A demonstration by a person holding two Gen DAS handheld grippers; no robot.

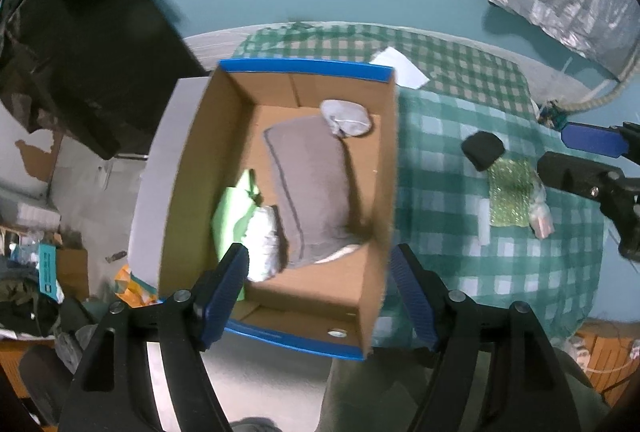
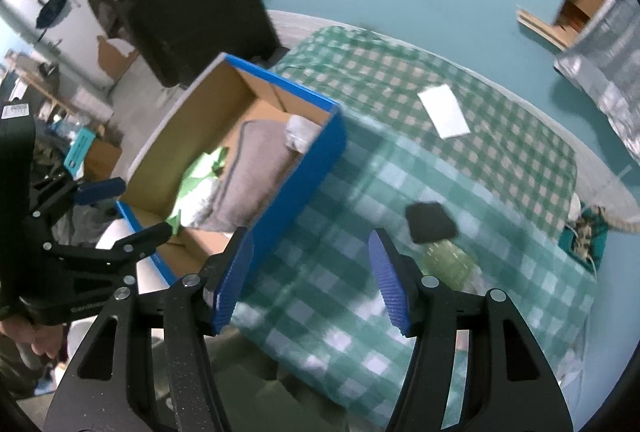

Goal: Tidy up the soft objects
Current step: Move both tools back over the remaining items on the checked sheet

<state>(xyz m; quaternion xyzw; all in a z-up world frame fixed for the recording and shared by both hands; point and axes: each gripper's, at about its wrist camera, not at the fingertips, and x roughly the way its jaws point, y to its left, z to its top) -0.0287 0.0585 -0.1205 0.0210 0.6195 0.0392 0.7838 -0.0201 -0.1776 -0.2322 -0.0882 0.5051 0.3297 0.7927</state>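
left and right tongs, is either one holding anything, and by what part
Nothing is held. The left tongs stand open above the cardboard box, and the right tongs stand open over the checked cloth.

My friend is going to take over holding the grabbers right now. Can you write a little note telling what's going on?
Left gripper: open, empty, above the cardboard box.
Right gripper: open, empty, above the checkered cloth.
Done: the grey towel, a light grey soft piece, a green cloth and a white bundle lie in the box.
Left: the black sponge, the glittery green scrubber and a small clear packet beside it lie on the cloth, right of the box. A white paper lies further back; probably not part of the job.
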